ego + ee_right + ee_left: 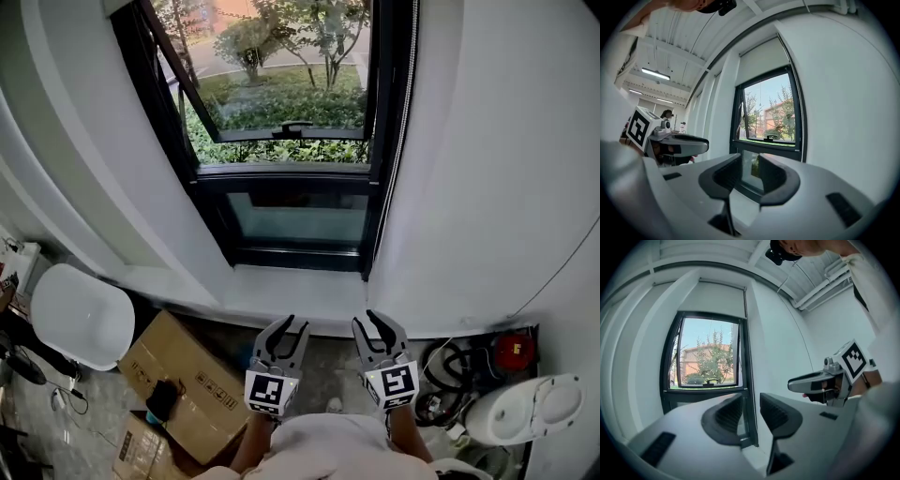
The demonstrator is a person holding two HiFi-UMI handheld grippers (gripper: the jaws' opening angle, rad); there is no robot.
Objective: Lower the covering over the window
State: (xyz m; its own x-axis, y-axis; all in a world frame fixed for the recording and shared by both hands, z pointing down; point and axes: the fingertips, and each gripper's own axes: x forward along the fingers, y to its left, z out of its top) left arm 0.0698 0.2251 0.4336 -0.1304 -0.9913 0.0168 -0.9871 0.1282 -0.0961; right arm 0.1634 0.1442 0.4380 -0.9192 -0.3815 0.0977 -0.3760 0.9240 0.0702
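The blind (712, 298) sits drawn up at the top of the window (281, 103), covering only its upper band, with the glass below it bare. A bead cord (404, 122) hangs along the window's right frame. Below the window's sill (281, 292), the left tongs (289, 328) and right tongs (371, 322) point toward the window side by side. Both are spread, with nothing between them. A cardboard box (187, 380) lies on the floor below and left of the window.

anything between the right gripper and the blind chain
Nothing visible. The chain hangs free down the right side of the window, and the right gripper, open and empty, points toward it.
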